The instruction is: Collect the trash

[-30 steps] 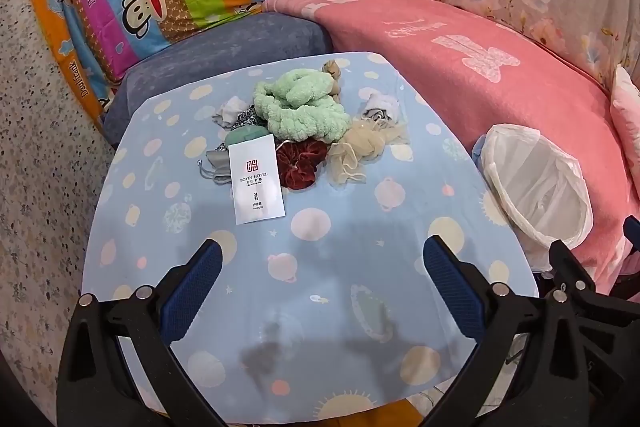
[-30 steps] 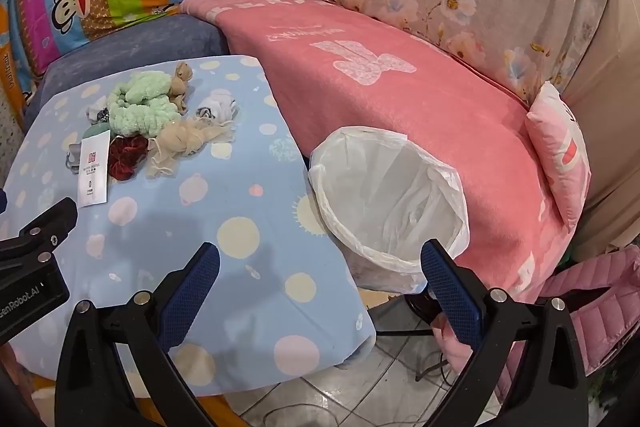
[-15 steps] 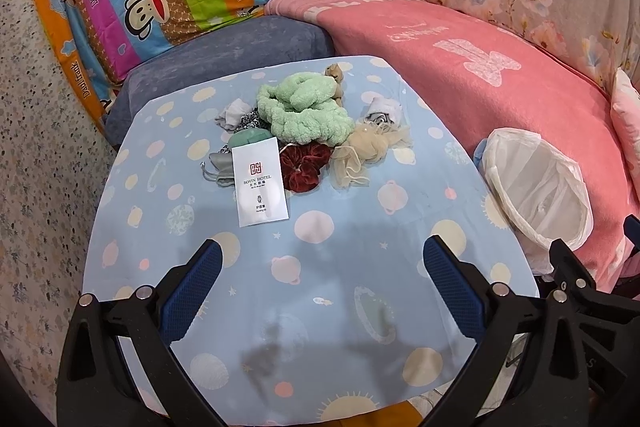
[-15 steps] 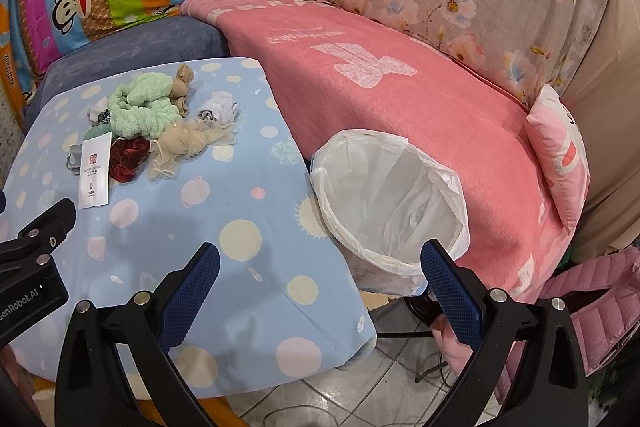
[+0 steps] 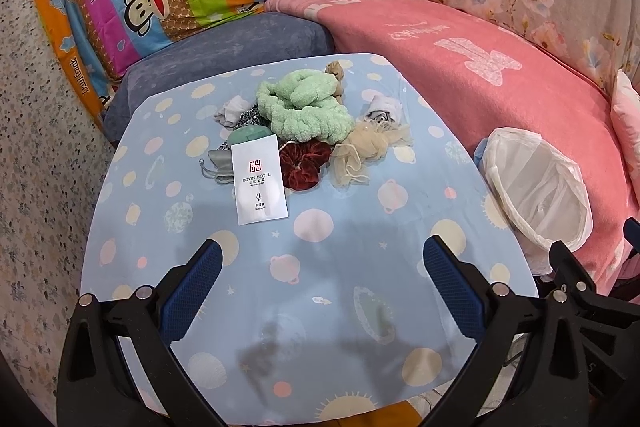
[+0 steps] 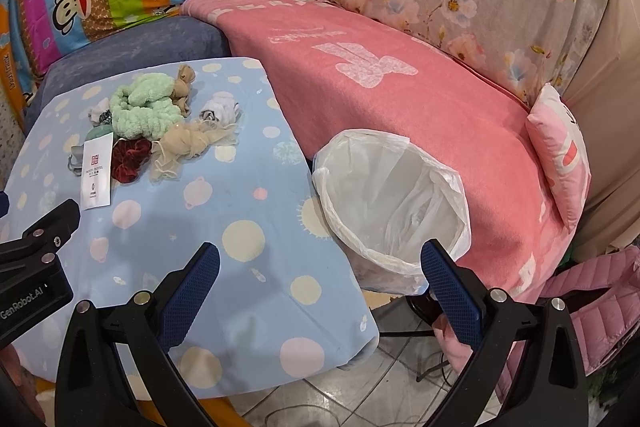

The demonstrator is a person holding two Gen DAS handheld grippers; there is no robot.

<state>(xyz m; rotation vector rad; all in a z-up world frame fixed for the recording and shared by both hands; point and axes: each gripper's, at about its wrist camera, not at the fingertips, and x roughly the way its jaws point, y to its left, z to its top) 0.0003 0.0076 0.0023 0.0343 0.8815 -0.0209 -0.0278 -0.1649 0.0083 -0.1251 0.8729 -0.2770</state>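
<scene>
white packet (image 5: 261, 182) lies nearest the bin (image 6: 394, 211), likely first pick; left gripper (image 5: 322, 269) and right gripper (image 6: 319, 271) both gape, holding nothing.

We saw a smooth, matt pale-blue cloth with pastel dots (image 5: 320, 267) covering the table. On it lay a flat white paper hotel sachet (image 5: 260, 183), a fuzzy mint-green chenille bundle (image 5: 304, 111), a crushed dark-red velvet scrunchie (image 5: 304, 165) and a sheer beige mesh pouf (image 5: 364, 151). The thin translucent white plastic bin liner (image 6: 394, 203) looked crinkled and slightly glossy. The pink woven blanket (image 6: 400, 95) looked soft and matt.
</scene>
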